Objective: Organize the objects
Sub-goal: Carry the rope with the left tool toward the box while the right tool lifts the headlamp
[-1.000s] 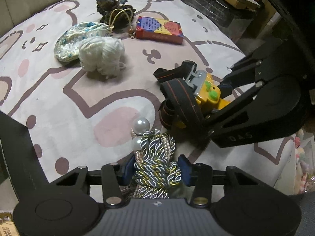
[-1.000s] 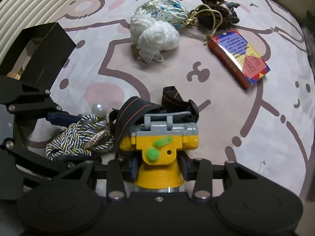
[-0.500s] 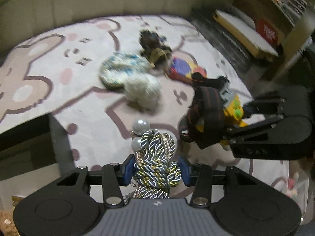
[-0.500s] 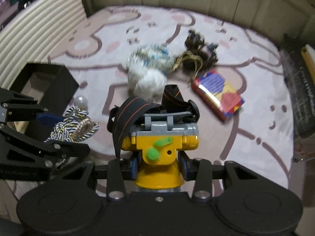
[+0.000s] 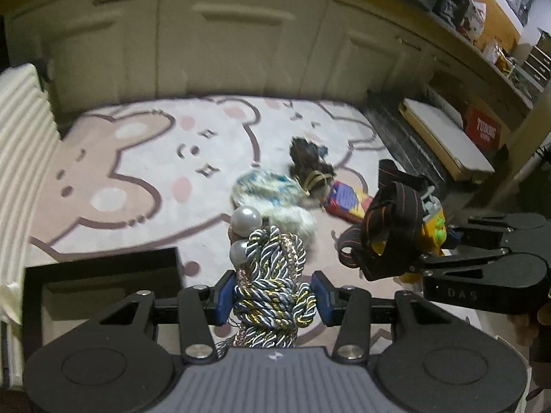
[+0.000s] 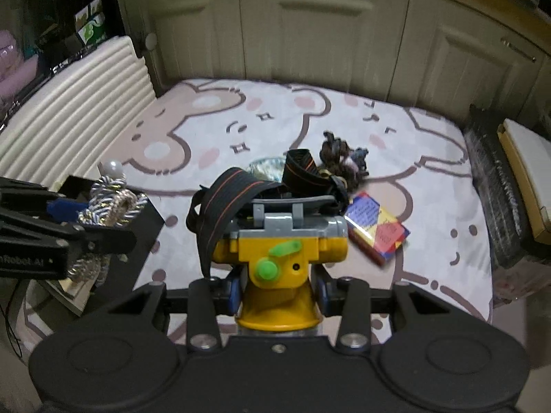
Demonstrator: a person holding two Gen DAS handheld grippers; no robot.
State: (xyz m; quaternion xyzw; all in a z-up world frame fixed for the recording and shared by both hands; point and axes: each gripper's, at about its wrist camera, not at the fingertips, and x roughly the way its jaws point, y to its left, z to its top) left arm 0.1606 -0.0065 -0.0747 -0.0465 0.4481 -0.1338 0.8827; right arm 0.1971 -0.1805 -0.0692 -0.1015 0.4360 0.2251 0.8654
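Note:
My left gripper (image 5: 272, 297) is shut on a twisted rope bundle with pearls (image 5: 268, 265) and holds it in the air; the bundle also shows in the right wrist view (image 6: 110, 199). My right gripper (image 6: 277, 287) is shut on a yellow headlamp with a black strap (image 6: 279, 251), also lifted; it also shows in the left wrist view (image 5: 399, 230). A black open box (image 5: 103, 275) stands at the lower left, below the rope bundle (image 6: 144, 213). On the bed lie a colourful book (image 6: 377, 230), a dark tangled bundle (image 6: 344, 161), a patterned pouch (image 5: 265, 189) and white yarn (image 5: 292, 220).
The bear-print bedspread (image 6: 241, 120) covers the bed. A ribbed cream headboard (image 6: 69, 103) runs along the left. Cream cupboard doors (image 6: 310, 34) stand behind. Boxes and a shelf (image 5: 447, 137) lie on the right.
Both grippers have risen well above the bed with the rope bundle and the headlamp. The black box has come into view under my left gripper.

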